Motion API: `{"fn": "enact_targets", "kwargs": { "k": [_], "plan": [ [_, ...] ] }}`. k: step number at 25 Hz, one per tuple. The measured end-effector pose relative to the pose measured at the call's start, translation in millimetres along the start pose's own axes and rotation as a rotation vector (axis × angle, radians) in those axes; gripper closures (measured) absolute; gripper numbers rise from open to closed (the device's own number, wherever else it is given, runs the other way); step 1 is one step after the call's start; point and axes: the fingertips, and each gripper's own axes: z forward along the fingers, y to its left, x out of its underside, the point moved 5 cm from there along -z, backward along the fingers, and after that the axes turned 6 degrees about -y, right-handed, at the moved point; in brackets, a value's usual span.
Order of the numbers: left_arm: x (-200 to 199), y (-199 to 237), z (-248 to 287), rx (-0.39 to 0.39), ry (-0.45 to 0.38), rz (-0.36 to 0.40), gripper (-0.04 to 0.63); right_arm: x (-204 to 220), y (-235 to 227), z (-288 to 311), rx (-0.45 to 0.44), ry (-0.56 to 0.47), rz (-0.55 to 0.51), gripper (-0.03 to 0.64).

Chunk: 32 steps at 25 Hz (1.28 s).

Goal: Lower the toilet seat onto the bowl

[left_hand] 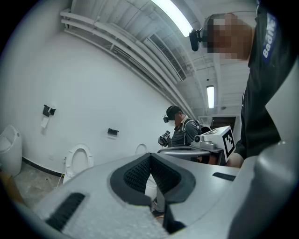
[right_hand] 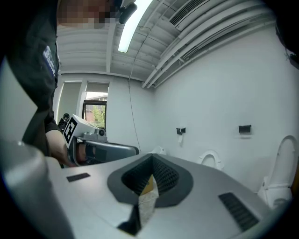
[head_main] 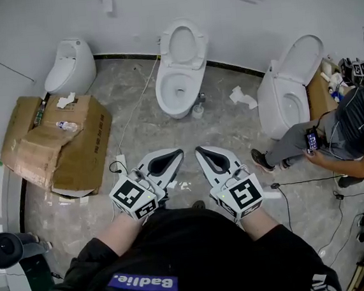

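Observation:
A white toilet [head_main: 175,88] stands against the far wall, its ring seat [head_main: 184,44] raised upright. A second toilet [head_main: 283,103] to the right also has its lid [head_main: 301,56] up. Both grippers are held low in front of me, far short of either bowl. My left gripper [head_main: 168,161] and right gripper [head_main: 213,160] point toward the middle toilet, jaws shut and holding nothing. In the left gripper view the shut jaws of the left gripper [left_hand: 150,158] frame the raised seat [left_hand: 77,160] far off. In the right gripper view the right gripper [right_hand: 152,162] sits below the same seat [right_hand: 210,160].
A white urinal [head_main: 70,66] is at the far left, with a flattened cardboard box [head_main: 60,144] in front of it. A person [head_main: 354,135] sits at the right holding a phone. Cables [head_main: 302,191] and a power strip [head_main: 120,163] lie on the marbled floor.

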Motion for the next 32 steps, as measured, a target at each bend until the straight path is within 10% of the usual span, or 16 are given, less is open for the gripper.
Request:
{"fn": "enact_targets", "kwargs": {
  "k": [16, 32],
  "plan": [
    [10, 20, 29, -0.061, -0.01, 0.013, 0.581, 19, -43, 12, -0.044, 0.008, 0.03, 0.591],
    [-32, 225, 88, 0.078, -0.007, 0.022, 0.581, 8, -127, 200, 0.051, 0.012, 0.018, 0.591]
  ]
}}
